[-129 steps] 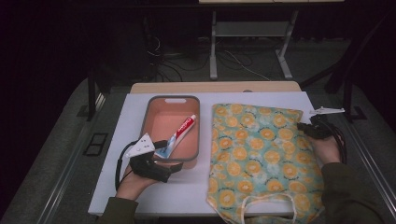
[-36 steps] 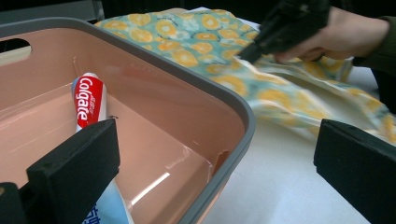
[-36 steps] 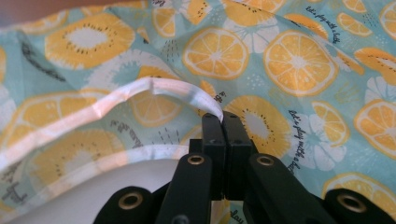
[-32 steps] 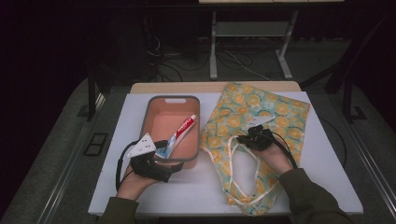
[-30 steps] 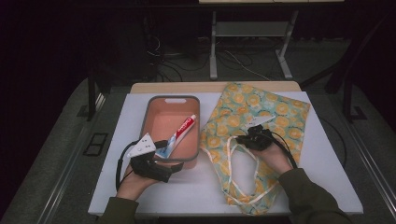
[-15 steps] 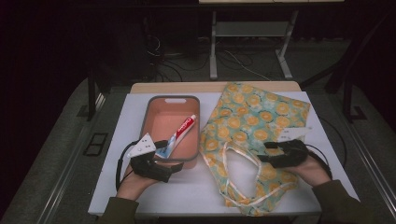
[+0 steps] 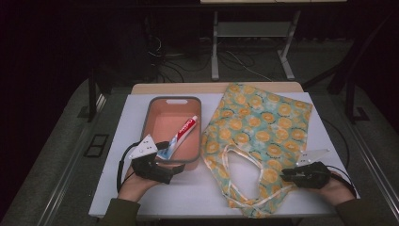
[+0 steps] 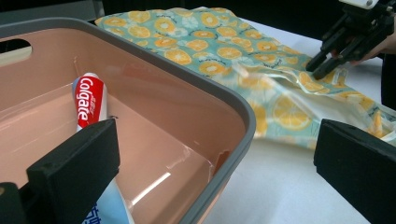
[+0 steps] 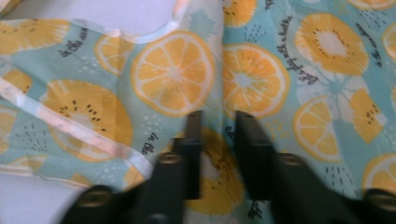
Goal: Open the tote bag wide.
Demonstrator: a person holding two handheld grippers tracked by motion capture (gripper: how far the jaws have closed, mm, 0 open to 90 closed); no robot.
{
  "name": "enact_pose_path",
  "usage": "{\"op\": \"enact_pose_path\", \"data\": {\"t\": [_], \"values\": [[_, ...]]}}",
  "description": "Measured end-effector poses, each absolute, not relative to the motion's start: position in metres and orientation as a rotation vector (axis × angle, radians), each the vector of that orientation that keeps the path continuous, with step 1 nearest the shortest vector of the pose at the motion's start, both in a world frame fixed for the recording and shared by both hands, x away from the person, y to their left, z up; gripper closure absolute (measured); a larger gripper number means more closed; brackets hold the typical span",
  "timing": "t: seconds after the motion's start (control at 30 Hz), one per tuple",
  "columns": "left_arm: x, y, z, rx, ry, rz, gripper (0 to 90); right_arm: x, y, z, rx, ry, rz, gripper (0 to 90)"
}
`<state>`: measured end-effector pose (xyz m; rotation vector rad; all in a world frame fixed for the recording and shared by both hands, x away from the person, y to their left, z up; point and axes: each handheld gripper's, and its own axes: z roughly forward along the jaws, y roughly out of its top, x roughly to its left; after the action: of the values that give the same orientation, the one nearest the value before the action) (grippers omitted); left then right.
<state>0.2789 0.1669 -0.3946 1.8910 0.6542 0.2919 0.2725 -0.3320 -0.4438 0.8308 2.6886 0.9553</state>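
Observation:
A cloth bag (image 7: 256, 127) printed with orange slices lies slantwise on the right half of the table, its white handles (image 7: 235, 160) looped near the front. My right gripper (image 7: 288, 175) sits at the bag's lower right edge. Its jaws have just been closing, and in the right gripper view (image 9: 217, 126) they pinch a raised fold of the bag's fabric (image 9: 173, 74). A pink tray (image 7: 171, 100) holds a red and white toothpaste tube (image 7: 184, 131). My left gripper (image 7: 175, 165) stands open at the tray's near corner, one jaw inside and one outside the grey rim (image 8: 140, 79), with the tube (image 8: 89, 100) beside the inner jaw.
The white tabletop (image 7: 202, 188) shows bare between the tray and the bag and along the front edge. Beyond the table lie a dark floor, cables and a metal stand (image 7: 249, 33). From the left gripper view, the right gripper (image 8: 322, 65) shows far off on the bag (image 8: 210, 46).
My right gripper has moved from the bag's middle to its lower right edge and now grips fabric there. The left hand and tray have stayed put.

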Motion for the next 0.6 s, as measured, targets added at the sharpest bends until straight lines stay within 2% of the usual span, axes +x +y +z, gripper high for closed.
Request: {"op": "enact_pose_path", "data": {"t": [0.07, 0.43, 0.5, 0.53, 0.57, 0.6], "values": [[0.279, 0.167, -0.395, 1.891, 0.653, 0.292, 0.0, 0.272, -0.33, -0.443, 0.811, 2.689, 0.926, 90.0], [0.279, 0.167, -0.395, 1.893, 0.654, 0.294, 0.0, 0.24, -0.305, -0.438, 0.647, 2.814, 0.919, 89.4], [0.279, 0.167, -0.395, 1.897, 0.653, 0.297, 0.0, 0.242, -0.307, -0.434, 0.671, 2.787, 0.999, 73.2], [0.279, 0.167, -0.395, 1.896, 0.654, 0.297, 0.0, 0.242, -0.307, -0.434, 0.671, 2.787, 0.999, 73.2], [0.279, 0.167, -0.395, 1.895, 0.653, 0.297, 0.0, 0.242, -0.305, -0.427, 0.682, 2.756, 1.089, 65.1], [0.279, 0.167, -0.395, 1.895, 0.654, 0.296, 0.0, 0.242, -0.303, -0.423, 0.676, 2.743, 1.144, 62.2]]}}
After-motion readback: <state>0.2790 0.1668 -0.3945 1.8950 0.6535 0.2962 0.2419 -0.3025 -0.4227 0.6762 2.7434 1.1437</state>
